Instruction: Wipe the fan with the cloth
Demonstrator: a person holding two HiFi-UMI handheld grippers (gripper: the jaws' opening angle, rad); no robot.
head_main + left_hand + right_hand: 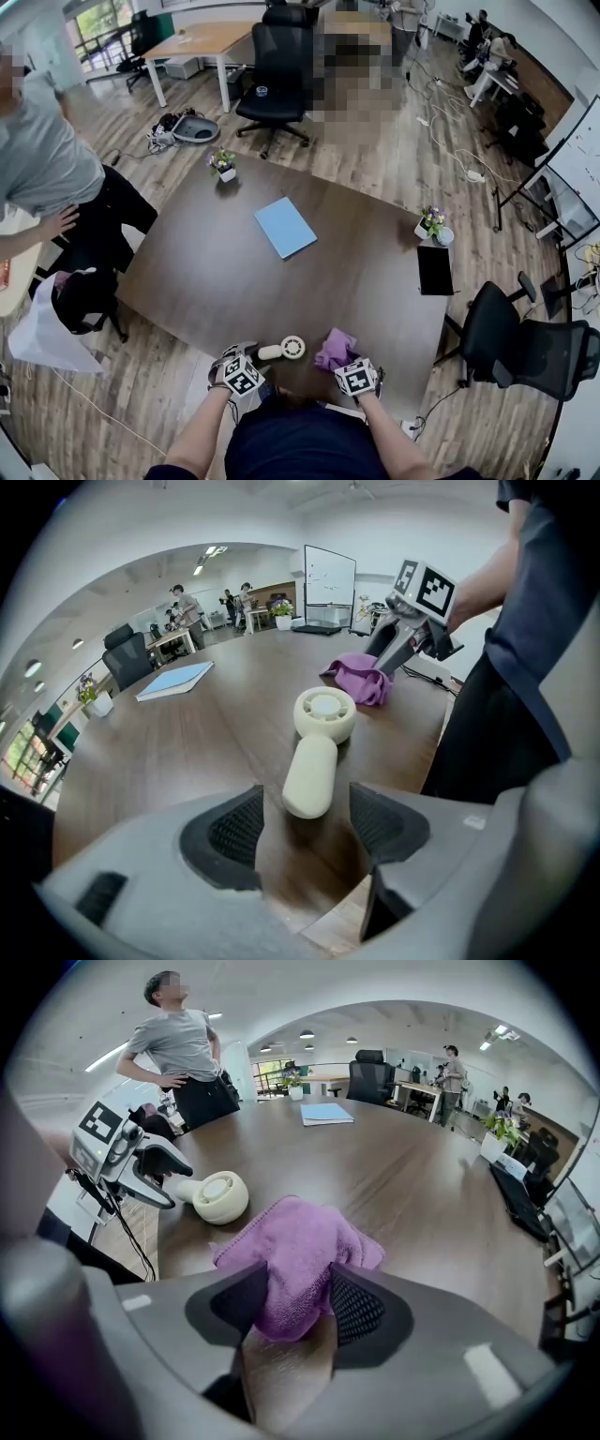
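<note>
A: Lying flat on the table [234, 272] near its front edge, the fan [319, 738] looks small, light and made of hard plastic. It would likely skid if rubbed while nothing holds it.

B: So the left gripper [309, 827] matters. Its jaws stand apart with the end of the handle between them, neither pad pressing. The handle is the place to grip, not the round grille.

A: And the cloth [300, 1251]?

B: Soft, limp, bunched. The right gripper [291, 1309] is clamped on a fold of it, near the fan's head.

Fan [284, 350] left of cloth [335, 349], both on table [234, 267].
</note>
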